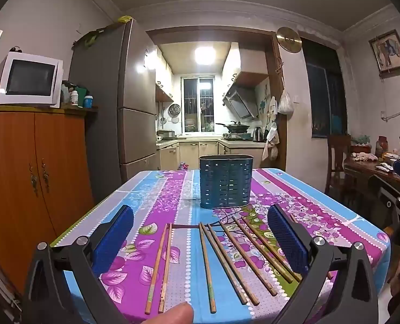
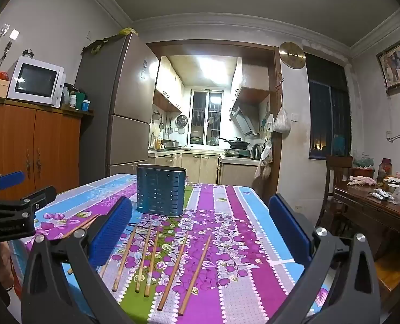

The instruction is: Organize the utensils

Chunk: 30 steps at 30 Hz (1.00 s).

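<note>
Several wooden chopsticks (image 1: 226, 259) lie side by side on the flowered tablecloth (image 1: 156, 202), pointing away from me; they also show in the right wrist view (image 2: 156, 259). A blue perforated utensil holder (image 1: 226, 181) stands upright beyond them, also in the right wrist view (image 2: 160, 190). My left gripper (image 1: 200, 232) is open and empty, held above the near chopsticks. My right gripper (image 2: 200, 221) is open and empty, above the chopsticks to the right. The left gripper's body (image 2: 8, 216) shows at the right view's left edge.
The table's right edge (image 2: 270, 216) drops to the floor. A wooden side table (image 2: 375, 208) with clutter and a chair stands to the right. A wooden cabinet (image 1: 35, 175) with a microwave and a fridge (image 1: 124, 108) stand left. The kitchen lies behind.
</note>
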Tool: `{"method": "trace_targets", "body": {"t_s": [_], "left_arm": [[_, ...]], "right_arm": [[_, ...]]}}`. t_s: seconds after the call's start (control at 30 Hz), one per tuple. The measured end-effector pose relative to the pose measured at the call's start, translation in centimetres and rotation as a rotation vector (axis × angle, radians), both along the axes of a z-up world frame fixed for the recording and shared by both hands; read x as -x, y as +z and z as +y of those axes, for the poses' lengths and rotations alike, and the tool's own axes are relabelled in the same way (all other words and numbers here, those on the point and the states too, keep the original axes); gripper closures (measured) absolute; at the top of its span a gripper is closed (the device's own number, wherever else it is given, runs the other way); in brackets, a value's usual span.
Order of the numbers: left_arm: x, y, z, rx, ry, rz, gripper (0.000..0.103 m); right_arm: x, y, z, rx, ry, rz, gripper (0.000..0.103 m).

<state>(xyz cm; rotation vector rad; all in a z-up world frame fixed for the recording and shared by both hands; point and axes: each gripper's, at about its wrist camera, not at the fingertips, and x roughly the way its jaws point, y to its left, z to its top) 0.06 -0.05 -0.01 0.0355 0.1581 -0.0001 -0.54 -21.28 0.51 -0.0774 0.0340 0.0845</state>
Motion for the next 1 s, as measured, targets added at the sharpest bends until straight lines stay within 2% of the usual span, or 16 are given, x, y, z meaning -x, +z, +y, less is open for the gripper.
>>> {"method": "trace_targets", "body": {"t_s": [0.37, 0.53, 0.63, 0.77, 1.0], "left_arm": [[-0.1, 0.3, 1.0, 0.009, -0.022, -0.005, 0.003], [-0.3, 0.6, 4.4, -0.016, 0.090, -0.014, 0.003], [-0.5, 0.6, 7.2, 0.008, 0.139, 0.006, 0.003], [-1.1, -0.5, 10.0, 0.021, 0.175, 0.051, 0.003], [-1.1, -2.5, 11.3, 0.028, 0.172, 0.099, 0.003]], "right_arm": [[0.1, 0.0, 0.0, 0.003, 0.006, 0.009, 0.005], [0.0, -0.6, -0.4, 0.009, 0.024, 0.040, 0.005], [0.0, -1.0, -0.2, 0.026, 0.039, 0.068, 0.005], [-0.1, -1.7, 0.1, 0.026, 0.069, 0.095, 0.005], [-0.1, -3.0, 1.2, 0.020, 0.095, 0.119, 0.005]]}}
